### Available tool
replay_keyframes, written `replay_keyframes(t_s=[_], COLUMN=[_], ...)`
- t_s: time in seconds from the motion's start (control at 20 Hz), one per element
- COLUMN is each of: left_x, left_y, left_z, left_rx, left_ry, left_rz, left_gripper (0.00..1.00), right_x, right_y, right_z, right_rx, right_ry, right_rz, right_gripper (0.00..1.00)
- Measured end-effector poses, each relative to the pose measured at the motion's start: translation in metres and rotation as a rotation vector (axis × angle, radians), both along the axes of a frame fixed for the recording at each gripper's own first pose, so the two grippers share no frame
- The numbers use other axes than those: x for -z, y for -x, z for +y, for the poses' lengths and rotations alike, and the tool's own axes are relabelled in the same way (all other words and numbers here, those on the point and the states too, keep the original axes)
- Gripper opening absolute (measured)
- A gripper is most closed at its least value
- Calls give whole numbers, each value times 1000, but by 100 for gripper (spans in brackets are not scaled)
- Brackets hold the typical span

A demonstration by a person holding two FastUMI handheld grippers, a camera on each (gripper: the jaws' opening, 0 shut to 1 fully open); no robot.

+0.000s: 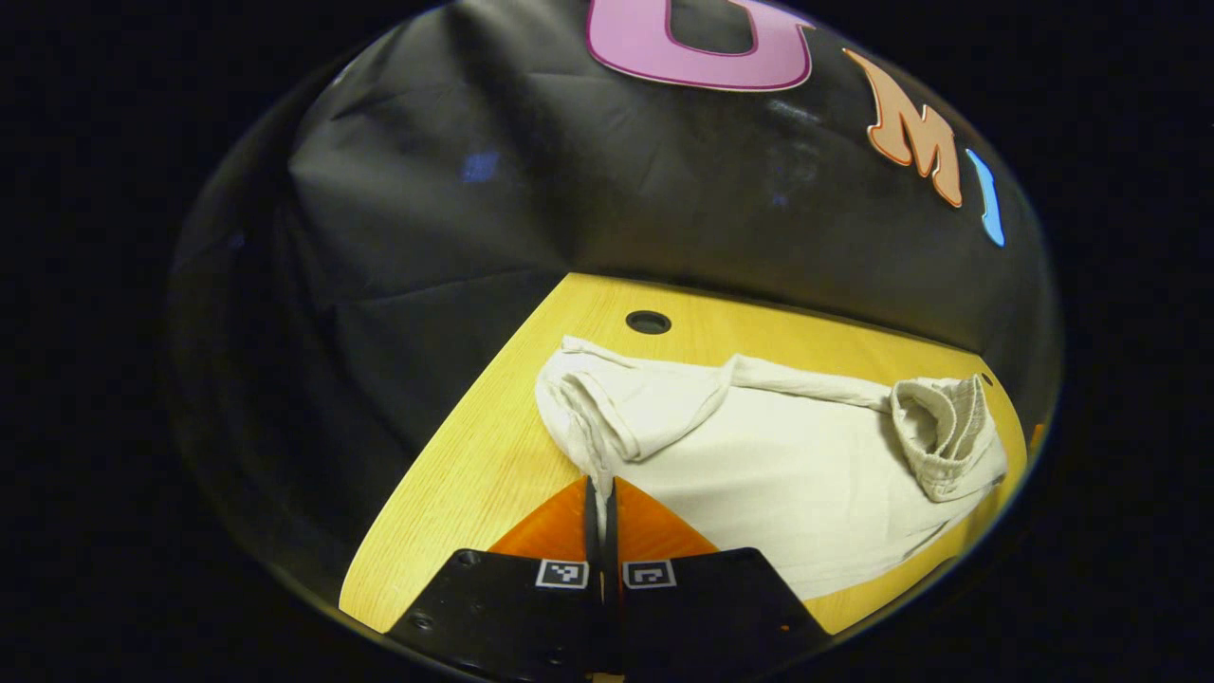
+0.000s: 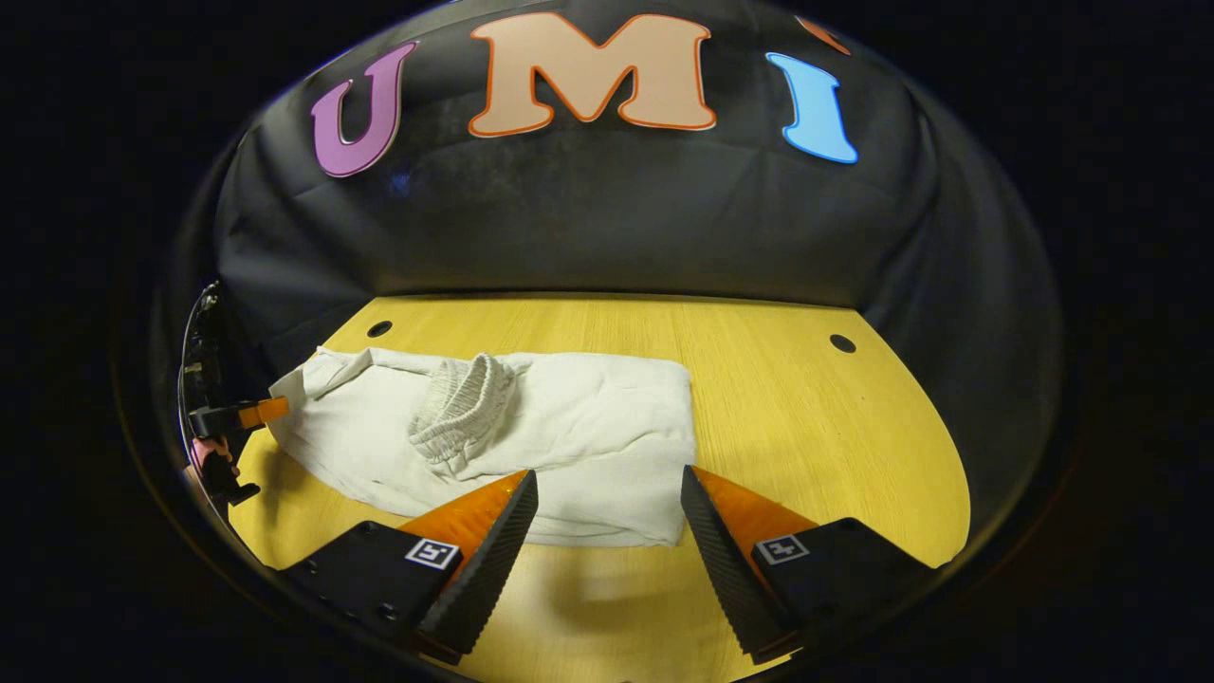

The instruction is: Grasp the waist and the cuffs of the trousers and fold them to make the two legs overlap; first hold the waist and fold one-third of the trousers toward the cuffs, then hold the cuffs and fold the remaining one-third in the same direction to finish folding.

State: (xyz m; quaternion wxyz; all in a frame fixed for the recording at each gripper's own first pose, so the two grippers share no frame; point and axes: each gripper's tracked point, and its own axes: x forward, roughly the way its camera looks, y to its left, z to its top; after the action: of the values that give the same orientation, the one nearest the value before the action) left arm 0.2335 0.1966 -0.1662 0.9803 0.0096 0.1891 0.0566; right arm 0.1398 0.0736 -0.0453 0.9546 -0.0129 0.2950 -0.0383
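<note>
White trousers (image 2: 569, 446) lying folded on the yellow wooden desk (image 2: 806, 427), nearer to its left edge in the right gripper view, with the ribbed elastic waist (image 2: 460, 408) turned over on top of the cloth. In the left gripper view, same trousers (image 1: 778, 474) spread toward the far right corner of the desk (image 1: 455, 493), waist (image 1: 939, 427) bunched at the far end, cuff end (image 1: 593, 408) rolled and wrinkled near a round hole (image 1: 648, 322) in the desk. Left tool (image 1: 601, 493) closed, its 2 fingers pressed together on a thin fold of the cuff end at the near edge of the cloth. Right tool (image 2: 607, 512) open wide, fingers apart, hovering just above the near edge of the trousers, gripping nothing. Left tool (image 2: 237, 415) also seen far left in the right gripper view, at the left end of the trousers. 2 round holes (image 2: 842, 342) near the back edge of the desk.
</note>
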Motion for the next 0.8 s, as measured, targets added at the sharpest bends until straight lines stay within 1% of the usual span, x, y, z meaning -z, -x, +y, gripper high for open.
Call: replay_keyframes(t_s=[0.25, 0.45, 0.6, 0.8], left_x=[-40, -70, -92, -127], left_y=[-1, 1, 2, 9], left_z=[-56, -113, -162, -239], left_rx=[39, 72, 108, 181], left_ry=[9, 23, 17, 18], left_rz=[-58, -102, -131, -184], left_gripper=[0, 0, 0, 0], right_x=[-6, -9, -15, -17], right_y=[14, 21, 28, 38], right_z=[-35, -64, -87, -116], right_rx=[-11, -46, -72, -93], right_ry=[10, 30, 43, 36], right_rz=[-7, -8, -18, -17], right_gripper=[97, 97, 97, 97])
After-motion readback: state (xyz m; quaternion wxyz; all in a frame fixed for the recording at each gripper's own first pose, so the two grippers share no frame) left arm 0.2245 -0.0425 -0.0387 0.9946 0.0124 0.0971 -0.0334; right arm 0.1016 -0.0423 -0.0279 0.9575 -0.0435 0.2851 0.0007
